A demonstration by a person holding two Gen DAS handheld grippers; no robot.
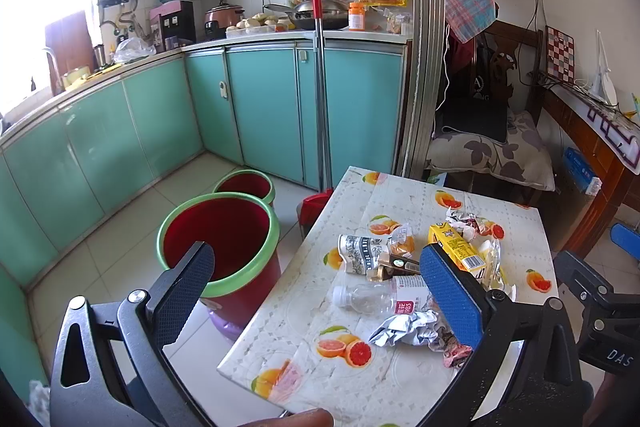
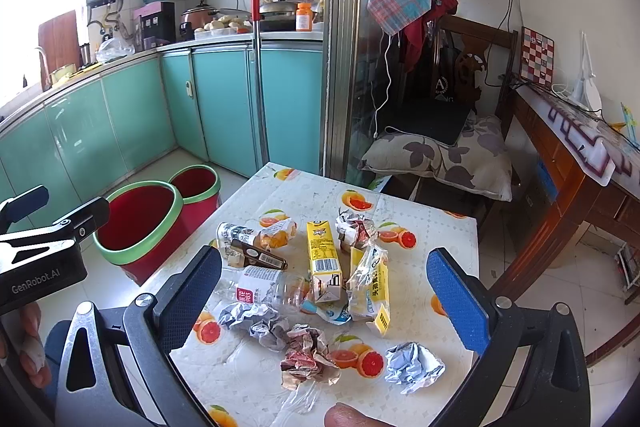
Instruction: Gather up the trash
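Off to the left of your left gripper [image 1: 320, 291], down on the floor beside the table [image 2: 448, 227], stands the red bin [image 1: 218, 235], nothing in it that shows. The trash pile [image 2: 320, 279] lies on the table ahead of your right gripper [image 2: 324, 291], the nearer one. Both grippers are spread wide and hold nothing. The yellow carton [image 2: 323, 253] runs lengthwise away from you, between the right fingers' line.

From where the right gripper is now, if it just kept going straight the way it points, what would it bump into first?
Probably the trash pile on the table. The right gripper, open and empty, aims down at it; the yellow carton and clear plastic bottle sit nearest its centre line. Depth is hard to judge, so which comes first is uncertain.
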